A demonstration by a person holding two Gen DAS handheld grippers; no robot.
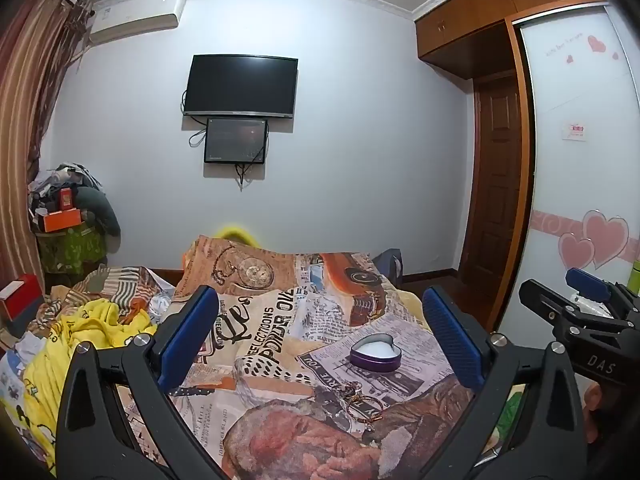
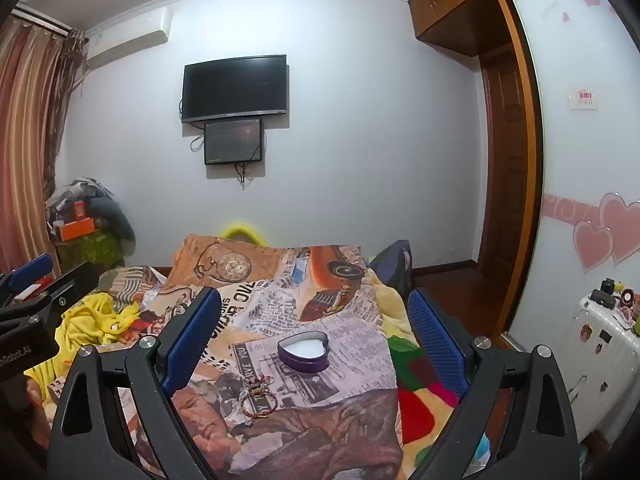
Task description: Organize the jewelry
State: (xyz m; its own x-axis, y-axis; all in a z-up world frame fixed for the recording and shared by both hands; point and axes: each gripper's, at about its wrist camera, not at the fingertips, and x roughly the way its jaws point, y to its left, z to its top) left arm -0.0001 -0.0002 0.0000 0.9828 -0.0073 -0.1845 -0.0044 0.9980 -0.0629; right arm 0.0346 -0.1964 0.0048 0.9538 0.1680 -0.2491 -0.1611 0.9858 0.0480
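A purple heart-shaped tin [image 1: 376,354] with a white lining lies open on the printed bedspread; it also shows in the right wrist view [image 2: 305,351]. Just in front of it lies a small pile of bracelets [image 1: 362,402], red and gold rings and cords, which also shows in the right wrist view [image 2: 258,398]. My left gripper [image 1: 320,332] is open and empty, held above the bed with the tin and bracelets between its fingers' line of sight. My right gripper [image 2: 316,332] is open and empty too, beside the left one, and shows at the left view's right edge [image 1: 580,308].
The newspaper-print bedspread [image 2: 280,304] covers the bed. Yellow clothes [image 1: 92,324] and a red box [image 1: 22,296] lie at the left. A white suitcase [image 2: 600,352] stands at the right by the wardrobe's sliding door [image 2: 580,160]. A television [image 1: 240,85] hangs on the far wall.
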